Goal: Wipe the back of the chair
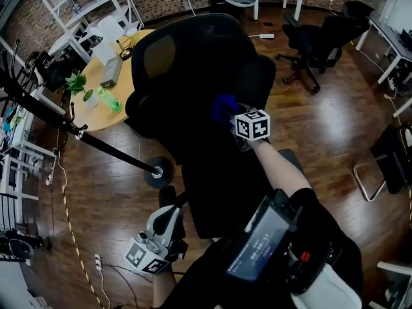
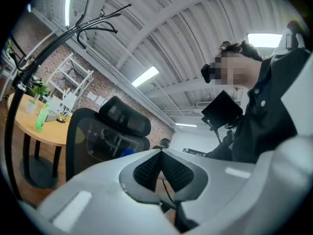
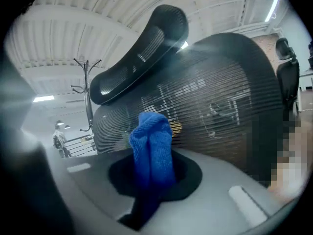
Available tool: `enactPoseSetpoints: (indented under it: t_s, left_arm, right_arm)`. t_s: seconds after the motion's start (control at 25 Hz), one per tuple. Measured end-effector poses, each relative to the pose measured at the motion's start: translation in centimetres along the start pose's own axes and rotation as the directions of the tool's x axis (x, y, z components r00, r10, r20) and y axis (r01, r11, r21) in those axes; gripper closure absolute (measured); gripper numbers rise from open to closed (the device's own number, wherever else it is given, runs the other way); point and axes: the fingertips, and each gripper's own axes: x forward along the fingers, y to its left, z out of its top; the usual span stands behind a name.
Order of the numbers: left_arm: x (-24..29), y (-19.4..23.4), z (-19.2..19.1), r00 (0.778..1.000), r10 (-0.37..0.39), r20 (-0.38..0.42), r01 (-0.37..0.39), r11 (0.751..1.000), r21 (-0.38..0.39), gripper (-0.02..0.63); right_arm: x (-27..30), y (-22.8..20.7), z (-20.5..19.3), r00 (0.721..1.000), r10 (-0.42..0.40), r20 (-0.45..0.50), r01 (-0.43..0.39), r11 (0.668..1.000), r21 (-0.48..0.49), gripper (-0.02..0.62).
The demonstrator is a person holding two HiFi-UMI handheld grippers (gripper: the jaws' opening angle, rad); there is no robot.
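Right gripper view: right gripper point(image 3: 151, 174) jaws clamped on blue cloth point(image 3: 151, 136). Cloth sits close to chair back point(image 3: 220, 106) mesh, below headrest point(image 3: 142, 53); contact unclear. Left gripper point(image 2: 161, 173) jaws together, nothing between them, low at person's side.

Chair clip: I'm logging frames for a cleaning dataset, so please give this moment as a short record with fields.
chair: black mesh office chair, mesh back toward the right gripper
cloth: blue cloth, bunched, standing upright
right gripper: fingers shut on the blue cloth, raised at the chair's back; contact cannot be told
left gripper: fingers together, nothing between them, low beside the person
background: round table with a green bottle on it
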Motion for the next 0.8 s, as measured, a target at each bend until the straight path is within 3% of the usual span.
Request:
enactPoseSetpoints:
  t_s: [0.2,0.36,0.48,0.64,0.72,0.8]
  left_arm:
    - [2.3,-0.2,-0.4,0.998,-0.060,-0.014,0.060,0.998,-0.004,0.603]
    - [3.1,-0.3,-0.4,0.996,-0.083,-0.018,0.083,0.996,-0.010,0.603]
    - [3.0,0.2,-0.3,0.996,-0.087,-0.022,0.086,0.996,-0.015,0.603]
    - [2.8,0.7,-0.3,0.995,-0.094,-0.014,0.093,0.995,-0.025,0.603]
    - [2.6,0.9,-0.3,0.996,-0.093,-0.014,0.092,0.995,-0.030,0.603]
    - [2.3,1.0,-0.2,0.996,-0.090,-0.010,0.090,0.995,-0.032,0.603]
  right_arm:
    - [-3.8,-6.3,0.7,0.992,-0.126,0.019,0.126,0.992,0.022,0.566]
    - [-7.2,-11.5,1.4,0.969,-0.243,0.039,0.241,0.969,0.054,0.566]
    - [-10.0,-14.8,1.8,0.931,-0.361,0.049,0.357,0.931,0.074,0.566]
    - [-13.8,-17.4,2.9,0.856,-0.506,0.107,0.499,0.862,0.091,0.566]
    - [-14.3,-16.7,2.9,0.842,-0.525,0.122,0.522,0.851,0.060,0.566]
    - [-13.4,-15.4,1.8,0.847,-0.522,0.105,0.523,0.852,0.021,0.566]
